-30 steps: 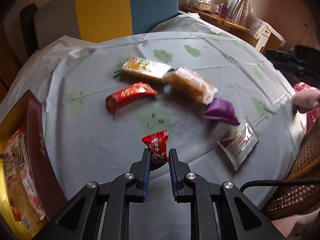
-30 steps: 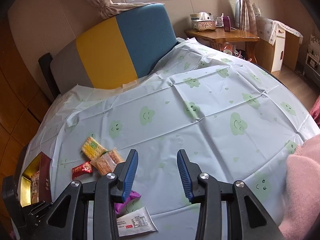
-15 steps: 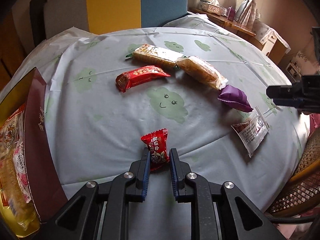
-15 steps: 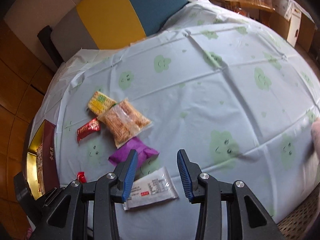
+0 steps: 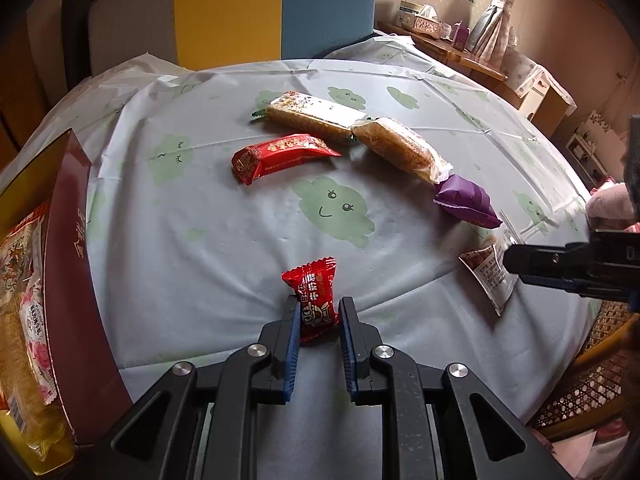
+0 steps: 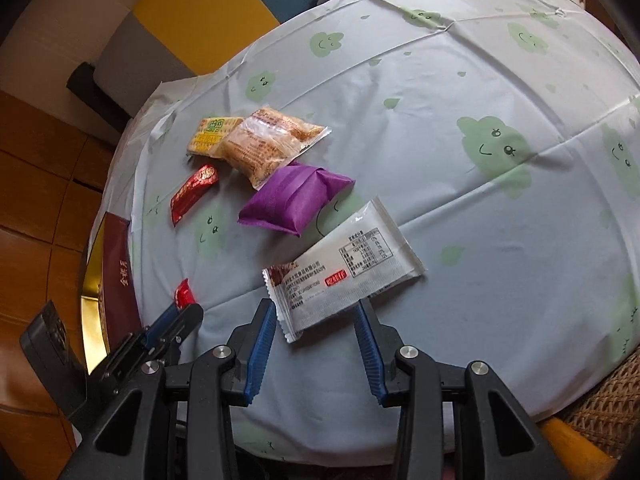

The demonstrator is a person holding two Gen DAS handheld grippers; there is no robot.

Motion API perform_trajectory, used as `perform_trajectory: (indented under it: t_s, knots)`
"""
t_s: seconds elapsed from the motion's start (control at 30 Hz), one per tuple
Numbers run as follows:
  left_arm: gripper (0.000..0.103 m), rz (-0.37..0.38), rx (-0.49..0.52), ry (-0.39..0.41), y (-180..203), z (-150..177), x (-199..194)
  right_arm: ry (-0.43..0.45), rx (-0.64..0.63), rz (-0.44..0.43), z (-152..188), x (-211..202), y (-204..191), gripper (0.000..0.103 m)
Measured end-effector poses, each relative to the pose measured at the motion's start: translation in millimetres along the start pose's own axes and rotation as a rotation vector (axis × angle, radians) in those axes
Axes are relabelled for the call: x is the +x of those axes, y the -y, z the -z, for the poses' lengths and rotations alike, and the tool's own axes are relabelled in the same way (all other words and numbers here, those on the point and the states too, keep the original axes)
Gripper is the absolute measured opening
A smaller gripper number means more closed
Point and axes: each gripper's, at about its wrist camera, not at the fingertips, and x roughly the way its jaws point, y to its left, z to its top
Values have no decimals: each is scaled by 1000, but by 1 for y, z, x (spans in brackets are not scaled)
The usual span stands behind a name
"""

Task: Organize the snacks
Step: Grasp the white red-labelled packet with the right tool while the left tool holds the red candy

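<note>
Early days — the left gripper [image 5: 319, 312] pinches a small red candy [image 5: 315, 294] near the table's [image 5: 200, 240] front edge; the right gripper [image 6: 316, 314], spread, straddles a white packet [image 6: 344, 278]; four snacks lie loose mid-table — the box [image 5: 68, 260] at the left edge waits.

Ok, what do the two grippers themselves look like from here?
Both match: the left gripper and right gripper have matte black angular linkage arms joined by round silver pivot bolts, with ribbed blue pads lining the jaws. Seen from the right wrist view, the left one carries a black boxy body behind. A pink fuzzy sleeve shows by the right one.
</note>
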Motion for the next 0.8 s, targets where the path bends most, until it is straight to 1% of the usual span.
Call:
perform_trajectory:
  t_s: [0.03, 0.07, 0.17, 0.2, 0.23, 0.3, 0.33, 0.4, 0.43, 0.5, 0.57, 0.63, 0.67, 0.7, 0.77, 0.8]
  knots:
    - [19, 1, -3, 1, 0, 0, 0, 9, 1, 16, -3, 2, -2, 46]
    - [19, 3, -7, 2, 0, 0, 0, 20, -11, 31, -7, 4, -5, 47]
    - [19, 11, -11, 2, -2, 1, -1, 42, -84, 129, -20, 14, -19, 47]
    - [19, 14, -14, 2, -2, 1, -1, 37, -110, 156, -24, 19, -22, 49]
    - [19, 16, -15, 1, -3, 1, -1, 29, -137, 179, -28, 22, -25, 55]
    - [19, 20, -18, 2, -3, 1, -1, -9, -209, 231, -34, 30, -29, 56]
    - [19, 22, -20, 3, -4, 1, -1, -21, -236, 243, -37, 32, -32, 56]
    - [19, 30, -30, 4, -5, 1, -1, -46, -232, 254, -44, 33, -33, 57]
    - [19, 35, -36, 3, -6, 1, -1, -60, -222, 245, -48, 33, -34, 57]
    - [19, 42, -43, 3, -7, 1, -1, -71, -178, 236, -56, 32, -28, 57]
    - [19, 45, -43, 4, -7, 1, -1, -64, -149, 276, -63, 34, -24, 58]
    - [19, 47, -42, 3, -6, 1, -1, -55, -159, 299, -69, 36, -24, 61]
    - [19, 49, -41, 3, -7, 1, -1, -69, -175, 306, -72, 40, -25, 62]
    - [19, 51, -41, 3, -8, 1, -1, -85, -214, 322, -75, 43, -28, 63]
    - [19, 51, -41, 5, -8, 1, -1, -126, -343, 375, -81, 47, -39, 64]
    - [19, 49, -39, 5, -8, 1, -1, -169, -422, 401, -83, 50, -46, 65]
